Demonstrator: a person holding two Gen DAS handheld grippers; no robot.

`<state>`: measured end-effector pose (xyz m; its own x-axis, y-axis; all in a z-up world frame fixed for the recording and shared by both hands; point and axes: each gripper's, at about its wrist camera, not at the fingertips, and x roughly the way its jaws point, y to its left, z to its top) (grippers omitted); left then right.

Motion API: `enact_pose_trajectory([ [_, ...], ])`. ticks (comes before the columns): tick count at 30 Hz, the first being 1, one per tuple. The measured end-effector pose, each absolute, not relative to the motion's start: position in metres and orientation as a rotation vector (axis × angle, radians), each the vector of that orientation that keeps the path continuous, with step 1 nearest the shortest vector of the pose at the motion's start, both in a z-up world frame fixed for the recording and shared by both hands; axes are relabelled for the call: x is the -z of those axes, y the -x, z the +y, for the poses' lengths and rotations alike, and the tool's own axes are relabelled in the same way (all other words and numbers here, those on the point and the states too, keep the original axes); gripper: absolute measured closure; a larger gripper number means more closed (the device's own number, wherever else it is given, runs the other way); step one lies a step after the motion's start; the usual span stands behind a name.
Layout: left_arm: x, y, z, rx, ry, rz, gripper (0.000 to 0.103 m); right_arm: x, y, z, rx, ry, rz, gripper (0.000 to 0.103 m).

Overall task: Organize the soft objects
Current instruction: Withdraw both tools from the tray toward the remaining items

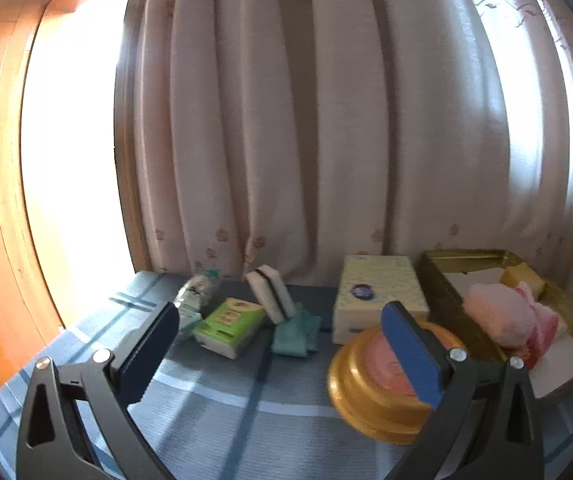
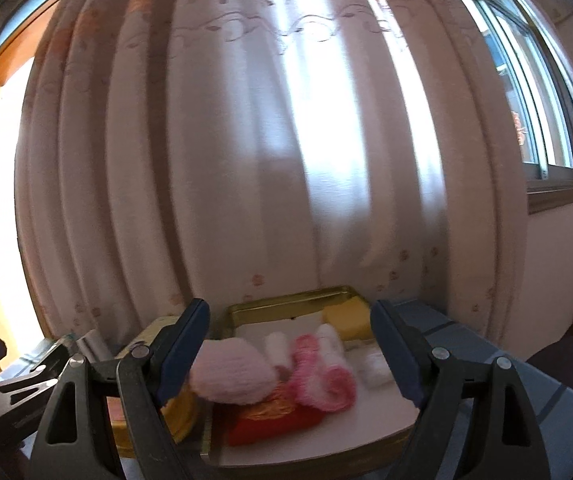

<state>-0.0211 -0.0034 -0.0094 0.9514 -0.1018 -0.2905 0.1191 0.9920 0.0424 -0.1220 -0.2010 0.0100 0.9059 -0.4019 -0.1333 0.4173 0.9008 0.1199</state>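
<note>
Meanwhile, right tongs (image 2: 290,352) gape empty over the gold tray (image 2: 286,300); left tongs (image 1: 282,348) gape too.

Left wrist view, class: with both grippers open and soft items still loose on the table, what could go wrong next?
The white sponge leans on the teal cloth; pulling either may topple it. The round gold tin sits by the left gripper and could be knocked. The gold tray is crowded.

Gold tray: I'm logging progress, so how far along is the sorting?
Done: the gold tray already holds a pink plush, a pink rolled cloth and a yellow sponge. In hand: nothing; both grippers are open. Left: the teal cloth, black-and-white sponge and green tissue pack.
</note>
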Motion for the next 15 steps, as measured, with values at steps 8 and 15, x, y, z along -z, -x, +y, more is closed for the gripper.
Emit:
enact_pose_trajectory([
  [8, 0.009, 0.013, 0.023, 0.088, -0.064, 0.289, 0.0, -0.009, 0.105, -0.164, 0.36, -0.139, 0.134, 0.019],
  [15, 0.009, 0.006, 0.041, 0.067, -0.063, 0.289, 0.0, -0.009, 0.089, -0.13, 0.31, -0.12, 0.155, 0.019],
])
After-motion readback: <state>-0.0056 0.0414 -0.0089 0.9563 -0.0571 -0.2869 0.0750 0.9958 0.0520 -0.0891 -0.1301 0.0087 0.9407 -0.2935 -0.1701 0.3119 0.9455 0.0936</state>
